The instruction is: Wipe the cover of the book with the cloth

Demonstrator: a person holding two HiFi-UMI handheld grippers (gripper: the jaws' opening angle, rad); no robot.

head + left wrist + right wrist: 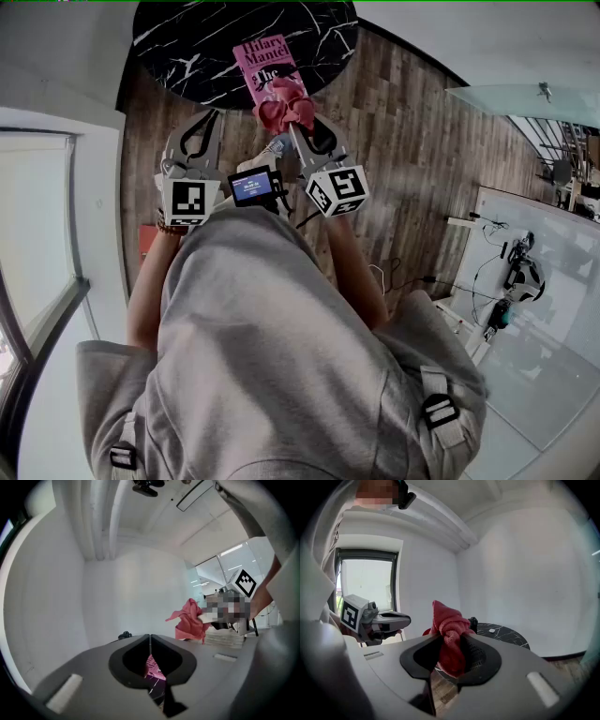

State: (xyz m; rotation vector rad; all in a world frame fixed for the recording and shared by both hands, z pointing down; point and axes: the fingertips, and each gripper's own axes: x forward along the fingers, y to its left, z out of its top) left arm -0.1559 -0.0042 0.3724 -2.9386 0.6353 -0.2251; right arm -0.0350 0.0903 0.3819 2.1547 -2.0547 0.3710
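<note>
A pink book (265,67) lies on the near edge of a round black marble table (197,47). My right gripper (302,120) is shut on a bunched red cloth (285,105) (449,637), which hangs over the book's near end. The cloth fills the gap between the right jaws in the right gripper view. My left gripper (204,114) is shut and empty, held to the left of the book at the table's near rim. Through its closed jaws a strip of the pink book (152,668) shows. The red cloth (190,619) and right gripper (229,609) appear to its right.
Wooden floor (403,178) surrounds the table. A window (37,234) stands at the left, a glass panel (525,98) at the right. A small black object (474,622) and a white dot (491,631) sit on the marble top. Cables and gear (516,272) lie on the floor at right.
</note>
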